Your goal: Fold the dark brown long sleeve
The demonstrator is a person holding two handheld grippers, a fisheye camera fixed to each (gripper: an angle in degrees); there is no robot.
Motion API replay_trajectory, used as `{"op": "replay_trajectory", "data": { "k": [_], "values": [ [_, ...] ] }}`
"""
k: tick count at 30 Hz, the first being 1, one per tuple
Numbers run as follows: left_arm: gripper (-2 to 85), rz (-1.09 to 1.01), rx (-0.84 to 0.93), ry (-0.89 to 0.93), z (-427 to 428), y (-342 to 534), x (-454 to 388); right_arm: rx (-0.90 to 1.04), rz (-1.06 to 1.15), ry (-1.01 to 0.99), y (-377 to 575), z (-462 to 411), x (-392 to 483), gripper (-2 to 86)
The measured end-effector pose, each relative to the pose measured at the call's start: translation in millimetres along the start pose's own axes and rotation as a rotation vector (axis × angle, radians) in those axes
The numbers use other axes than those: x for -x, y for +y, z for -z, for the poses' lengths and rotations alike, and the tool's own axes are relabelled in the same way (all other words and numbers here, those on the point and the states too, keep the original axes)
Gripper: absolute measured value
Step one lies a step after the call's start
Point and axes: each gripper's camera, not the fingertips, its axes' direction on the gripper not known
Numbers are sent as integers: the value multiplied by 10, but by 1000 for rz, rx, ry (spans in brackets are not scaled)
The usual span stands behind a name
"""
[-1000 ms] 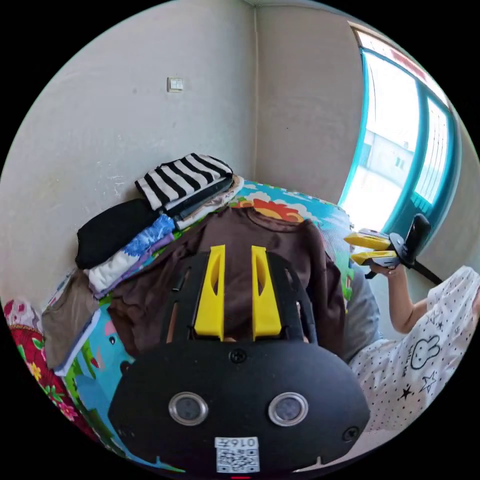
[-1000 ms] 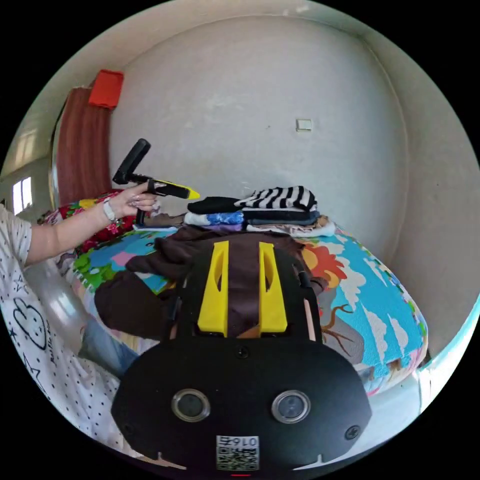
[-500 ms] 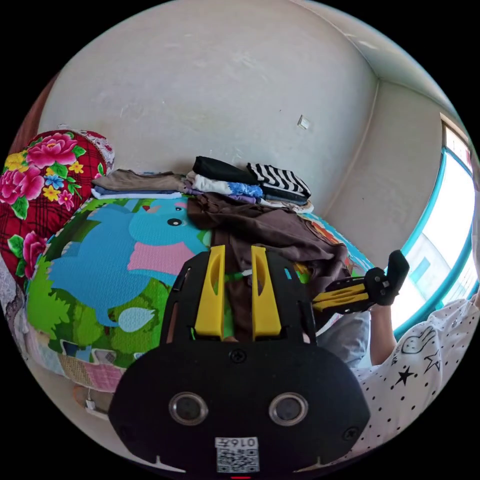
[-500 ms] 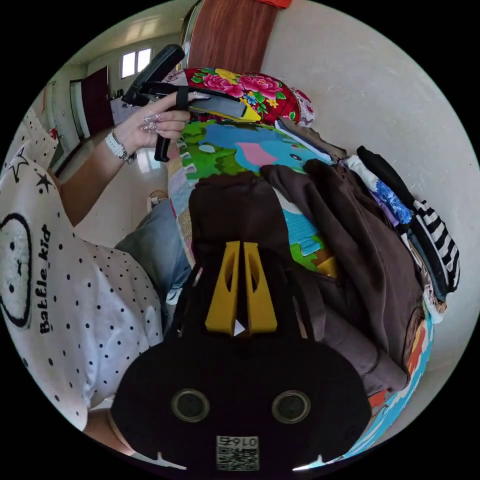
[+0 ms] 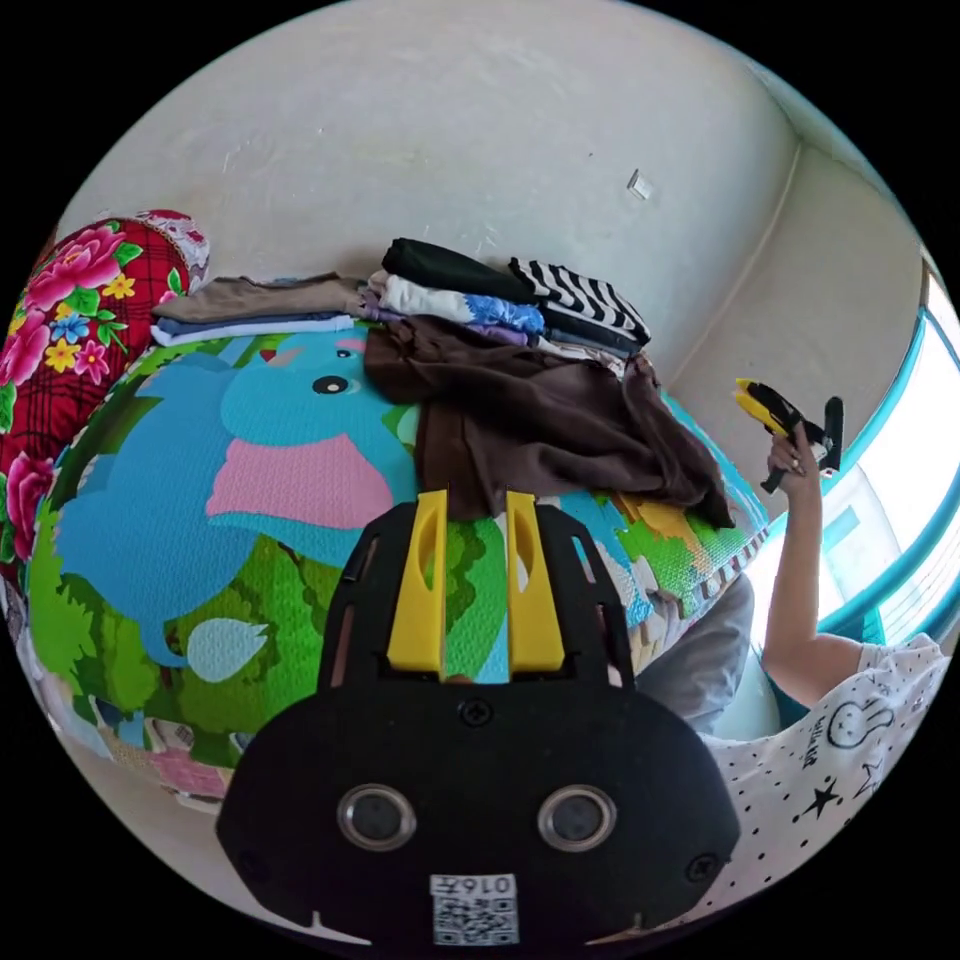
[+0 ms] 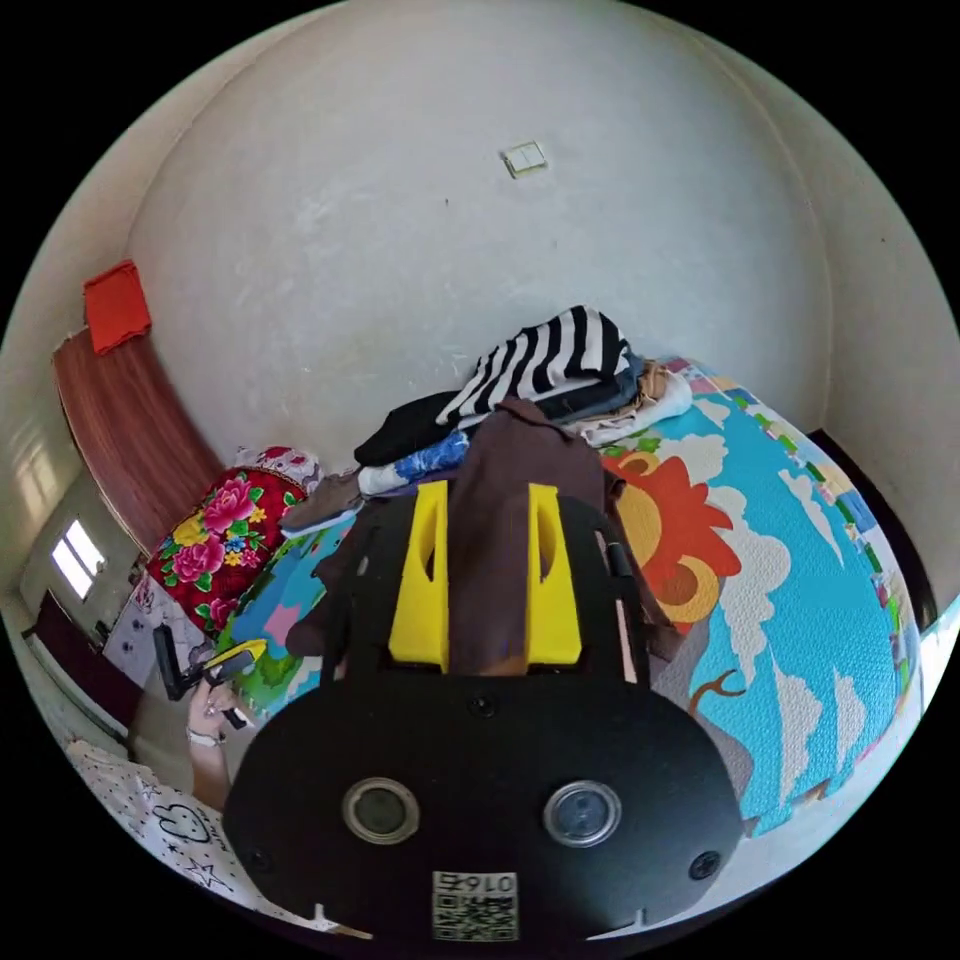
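While the left gripper (image 5: 475, 520) hangs over the green part of a cartoon play mat (image 5: 260, 560), its two yellow jaws stand a modest way apart with nothing between them. Just past their tips lies the dark brown long sleeve (image 5: 540, 425), bunched in a loose heap on the mat, one end trailing toward the mat's near edge. Behind the heap, against the wall, sits a row of folded clothes (image 5: 480, 290), with a black piece and a striped top (image 5: 585, 295) uppermost. A red flowered cushion (image 5: 70, 320) rests at the mat's far end.

The right gripper (image 6: 485, 520) has its jaws spread fairly wide, and brown cloth from the long sleeve (image 6: 500, 540) runs between them; whether either jaw presses on it cannot be told. In the left gripper view the right gripper (image 5: 765, 405) is raised beside the window, its jaws close together, clear of the garment. In the right gripper view, the person's hand (image 6: 215, 700) holds the left gripper (image 6: 235, 655) low beside the mat (image 6: 790, 620).
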Motion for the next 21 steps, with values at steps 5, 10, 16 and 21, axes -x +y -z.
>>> {"op": "replay_trajectory", "data": {
  "k": [5, 10, 16, 21],
  "values": [
    [113, -11, 99, -5, -306, -75, 91, -39, 459, -66, 734, 329, 816, 116],
    [83, 32, 100, 87, -364, -126, 162, 201, 820, -76, 1225, -124, 1499, 125],
    [49, -139, 40, 156, 67, -187, 28, 354, 722, 113, 966, -776, 1613, 7],
    [14, -233, -21, 170, 797, -224, 89, 105, 552, -109, 361, -126, 1403, -4]
  ]
}}
